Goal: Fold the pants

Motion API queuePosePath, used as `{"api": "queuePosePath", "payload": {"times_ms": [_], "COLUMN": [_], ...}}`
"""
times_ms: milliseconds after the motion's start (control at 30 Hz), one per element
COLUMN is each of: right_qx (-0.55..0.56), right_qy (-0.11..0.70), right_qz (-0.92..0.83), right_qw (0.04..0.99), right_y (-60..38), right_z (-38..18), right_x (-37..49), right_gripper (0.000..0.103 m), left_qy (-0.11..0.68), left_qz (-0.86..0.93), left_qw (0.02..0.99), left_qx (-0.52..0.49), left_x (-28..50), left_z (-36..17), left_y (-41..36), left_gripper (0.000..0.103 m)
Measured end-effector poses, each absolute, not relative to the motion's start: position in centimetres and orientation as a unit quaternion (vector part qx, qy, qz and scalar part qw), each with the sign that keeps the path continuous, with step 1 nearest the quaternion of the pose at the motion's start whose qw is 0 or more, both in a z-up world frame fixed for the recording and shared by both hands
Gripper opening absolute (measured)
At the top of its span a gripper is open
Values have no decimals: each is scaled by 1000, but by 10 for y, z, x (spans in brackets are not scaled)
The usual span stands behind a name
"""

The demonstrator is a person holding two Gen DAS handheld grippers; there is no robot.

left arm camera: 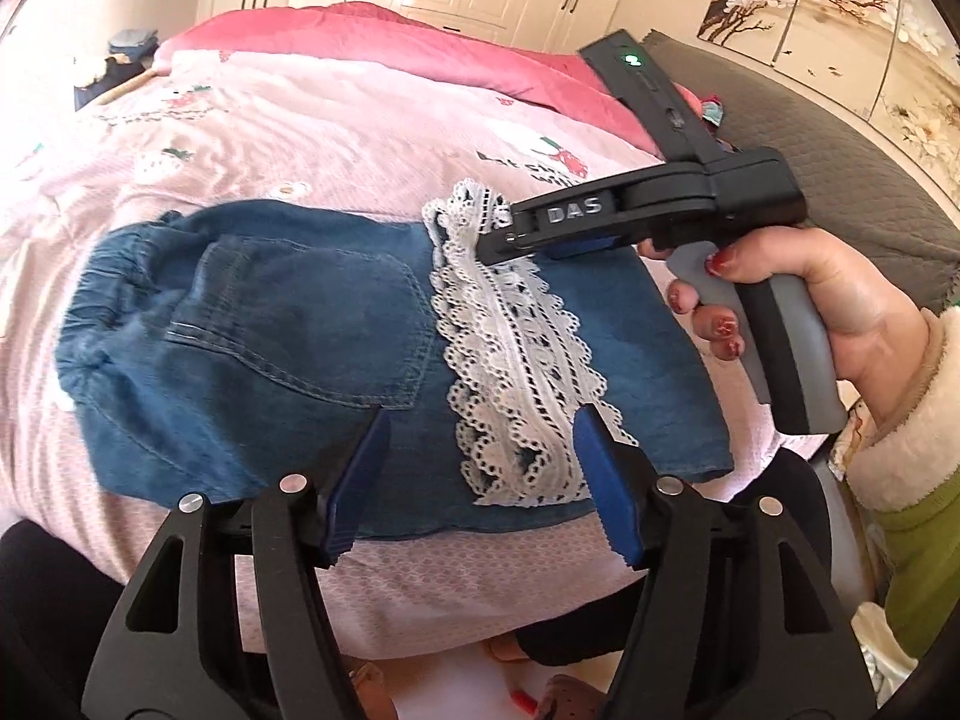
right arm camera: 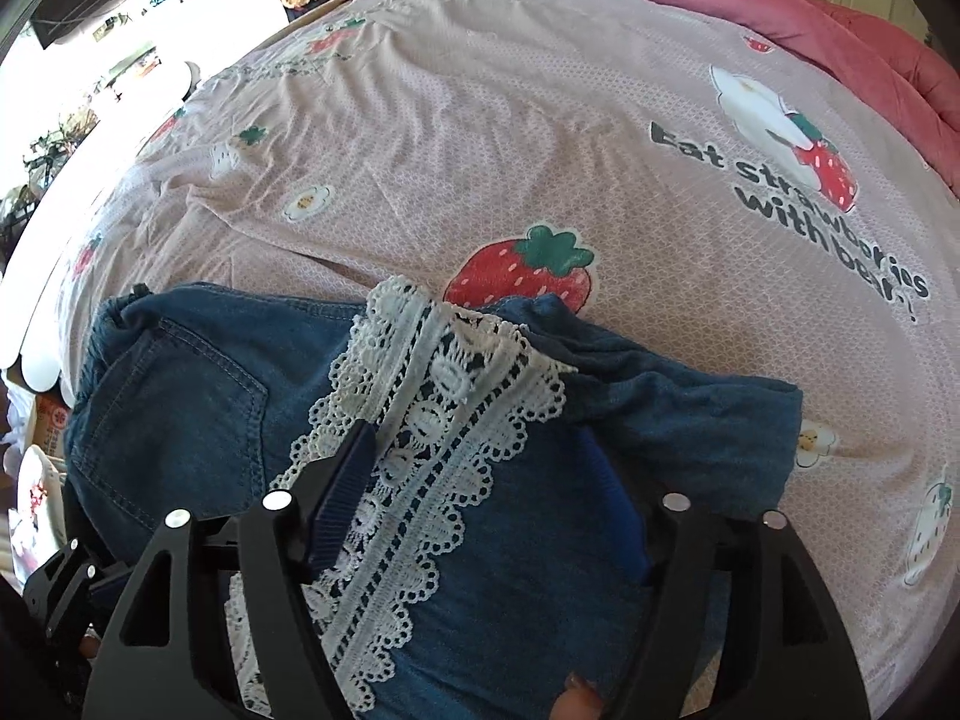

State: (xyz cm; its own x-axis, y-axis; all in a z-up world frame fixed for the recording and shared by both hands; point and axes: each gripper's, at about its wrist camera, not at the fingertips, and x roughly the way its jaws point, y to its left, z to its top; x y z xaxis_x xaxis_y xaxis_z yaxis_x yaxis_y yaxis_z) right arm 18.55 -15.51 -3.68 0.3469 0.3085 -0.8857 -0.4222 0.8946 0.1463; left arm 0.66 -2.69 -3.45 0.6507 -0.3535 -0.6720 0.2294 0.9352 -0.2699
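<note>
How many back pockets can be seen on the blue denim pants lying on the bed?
1. The pocket is on the waistband side of the pants, left of the white lace trim. Another pocket may be hidden by the fold.

The pants (left arm camera: 270,324) are soft matt blue denim with stitched seams, trimmed in white openwork lace (left arm camera: 510,360). The bedsheet (right arm camera: 480,150) is thin printed cloth, slightly wrinkled. Both grippers are matt black plastic with ribbed blue pads (left arm camera: 606,486).
</note>
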Motion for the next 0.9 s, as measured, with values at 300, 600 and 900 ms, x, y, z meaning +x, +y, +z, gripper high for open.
{"api": "queuePosePath", "payload": {"times_ms": [300, 600, 900], "right_qx": [-44, -63, -78], "right_qy": [474, 432, 423], "right_qz": [254, 294, 321], "right_qw": [842, 850, 844], "right_y": [-154, -130, -96], "right_z": [9, 45, 56], "right_x": [164, 144, 140], "right_gripper": [81, 91, 94], "left_qy": [356, 339, 336], "left_qz": [-102, -53, -29], "left_qw": [927, 937, 938], "left_qx": [-67, -64, -78], "left_x": [-5, -17, -27], "left_z": [-9, 9, 12], "left_y": [-1, 22, 46], "left_gripper": [75, 93, 93]}}
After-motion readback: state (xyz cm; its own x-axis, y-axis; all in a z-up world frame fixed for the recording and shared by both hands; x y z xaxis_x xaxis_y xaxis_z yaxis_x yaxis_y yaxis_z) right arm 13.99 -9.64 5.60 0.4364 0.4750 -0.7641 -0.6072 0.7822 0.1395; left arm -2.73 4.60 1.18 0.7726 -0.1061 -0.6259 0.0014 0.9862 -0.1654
